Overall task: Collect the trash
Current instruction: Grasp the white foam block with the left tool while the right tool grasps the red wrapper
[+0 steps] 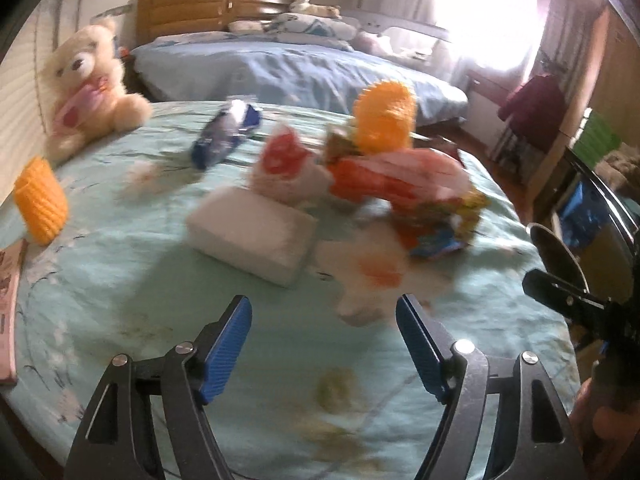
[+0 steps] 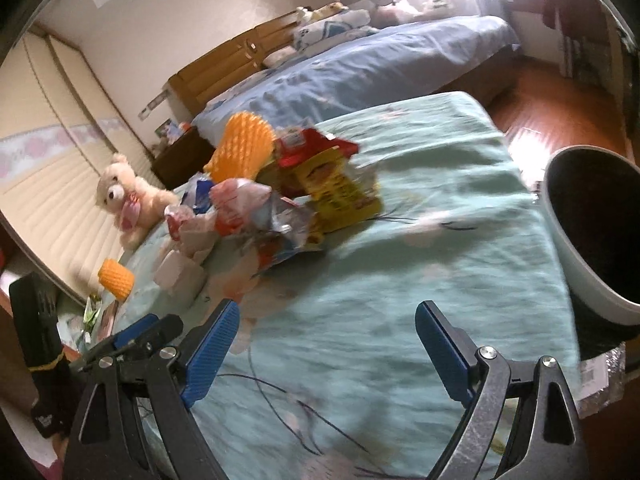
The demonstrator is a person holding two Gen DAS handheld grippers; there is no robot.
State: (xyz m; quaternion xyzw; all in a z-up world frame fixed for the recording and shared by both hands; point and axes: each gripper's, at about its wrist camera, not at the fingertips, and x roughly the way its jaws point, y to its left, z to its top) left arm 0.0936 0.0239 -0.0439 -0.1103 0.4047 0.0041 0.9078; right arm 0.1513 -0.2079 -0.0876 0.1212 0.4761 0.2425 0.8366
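The bedspread (image 1: 120,280) was soft matt cloth, pale green and floral. A teddy bear (image 1: 86,80) near its far left corner looked plush and fuzzy. The wrappers (image 2: 280,208) heaped mid-bed were glossy, crinkled plastic film. The bin (image 2: 592,240) by the right edge looked smooth plastic. The headboard (image 1: 180,12) was polished wood.

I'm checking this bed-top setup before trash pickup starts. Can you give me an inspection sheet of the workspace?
Surface: green floral bedspread, wrinkled.
Job's things: snack wrappers piled mid-bed; blue wrapper behind; bin at the bed's right edge.
Clutter: white foam block, teddy bear, orange foam sleeves.
Grippers: left gripper open, empty; right gripper open, empty.
Cables: nothing seen.
Surroundings: blue bed, bright window, wooden floor.
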